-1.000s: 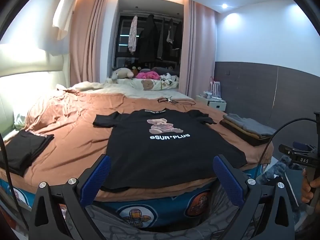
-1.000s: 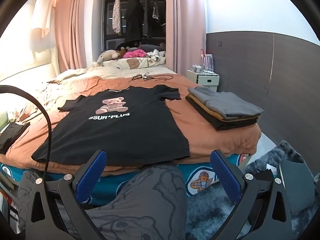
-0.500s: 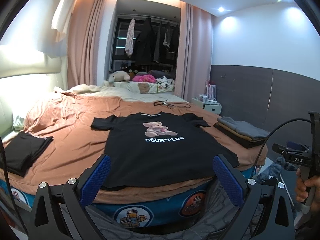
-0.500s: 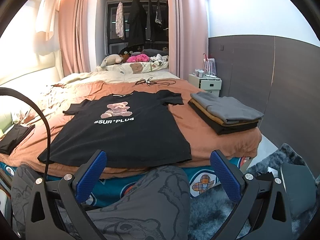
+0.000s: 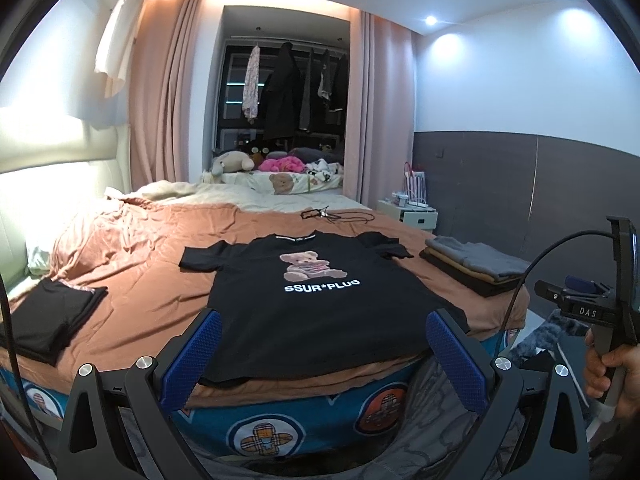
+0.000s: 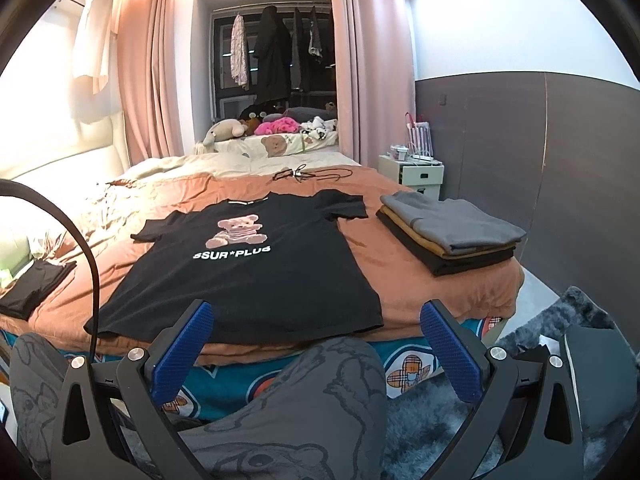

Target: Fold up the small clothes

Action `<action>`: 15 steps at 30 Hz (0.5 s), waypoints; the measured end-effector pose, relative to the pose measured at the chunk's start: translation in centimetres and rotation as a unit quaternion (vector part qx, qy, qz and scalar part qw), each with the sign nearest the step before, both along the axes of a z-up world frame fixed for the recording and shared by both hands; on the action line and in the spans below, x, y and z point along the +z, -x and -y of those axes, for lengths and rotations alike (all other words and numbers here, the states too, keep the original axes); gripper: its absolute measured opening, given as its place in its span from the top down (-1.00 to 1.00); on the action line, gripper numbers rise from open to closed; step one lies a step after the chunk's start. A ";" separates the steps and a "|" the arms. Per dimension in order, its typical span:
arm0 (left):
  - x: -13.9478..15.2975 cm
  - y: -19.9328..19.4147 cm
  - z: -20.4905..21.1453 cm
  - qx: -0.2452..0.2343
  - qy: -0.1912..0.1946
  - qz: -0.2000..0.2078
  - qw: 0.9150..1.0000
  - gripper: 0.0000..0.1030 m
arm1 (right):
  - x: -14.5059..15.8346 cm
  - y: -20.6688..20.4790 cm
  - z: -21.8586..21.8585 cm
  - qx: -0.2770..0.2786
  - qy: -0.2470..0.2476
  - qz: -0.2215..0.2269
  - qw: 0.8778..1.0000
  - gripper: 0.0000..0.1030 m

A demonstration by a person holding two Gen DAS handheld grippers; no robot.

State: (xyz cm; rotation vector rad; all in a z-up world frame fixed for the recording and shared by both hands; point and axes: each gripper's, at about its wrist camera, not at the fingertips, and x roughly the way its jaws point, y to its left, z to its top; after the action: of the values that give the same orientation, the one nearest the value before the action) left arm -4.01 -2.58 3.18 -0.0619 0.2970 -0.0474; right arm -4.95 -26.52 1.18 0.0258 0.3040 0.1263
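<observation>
A black T-shirt (image 5: 320, 304) with a bear print and white lettering lies spread flat, face up, on the brown bedspread (image 5: 160, 280), its hem at the near bed edge. It also shows in the right wrist view (image 6: 248, 272). My left gripper (image 5: 320, 344) is open and empty, held off the bed before the shirt's hem. My right gripper (image 6: 316, 336) is open and empty, also short of the bed, above my knee (image 6: 312, 400). The right gripper's handle (image 5: 592, 312) shows at the right of the left wrist view.
A stack of folded clothes (image 6: 452, 232) sits at the bed's right edge. A folded black garment (image 5: 44, 320) lies at the left edge. Cables (image 6: 308, 174) lie beyond the shirt. A white nightstand (image 6: 416, 170) stands right; a grey rug (image 6: 560, 340) covers the floor.
Both grippers have drawn back and tilted up a little, so the shirt sits lower and farther in both views. Both stay open. The shirt has not moved.
</observation>
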 end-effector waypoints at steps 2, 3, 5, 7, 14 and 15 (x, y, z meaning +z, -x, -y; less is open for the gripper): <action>0.0 0.1 0.0 0.003 0.000 0.003 1.000 -0.99 | -0.1 0.0 0.0 0.001 0.000 0.001 1.000 -1.00; -0.2 0.1 0.0 0.005 0.000 0.004 1.000 -0.99 | -0.2 0.0 0.1 0.001 0.000 0.001 1.000 -1.00; -0.3 0.0 0.2 0.004 0.001 0.003 1.000 -0.99 | -0.3 -0.1 0.1 0.001 -0.003 0.000 1.000 -1.00; -0.5 -0.1 0.3 0.004 0.001 0.001 1.000 -0.99 | -0.2 -0.1 0.3 -0.001 -0.004 0.000 1.000 -1.00; -0.7 -0.3 0.4 0.003 0.004 -0.002 1.000 -0.99 | -0.2 0.1 0.3 0.000 -0.006 0.001 1.000 -1.00; -0.6 -0.3 0.5 0.003 0.003 -0.003 1.000 -0.99 | -0.3 0.1 0.3 0.000 -0.006 0.000 1.000 -1.00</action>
State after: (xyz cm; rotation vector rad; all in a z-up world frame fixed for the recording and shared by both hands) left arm -3.67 -3.11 2.56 -0.0685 0.3034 -0.0414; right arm -5.03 -26.80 0.89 0.0368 0.3024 0.1286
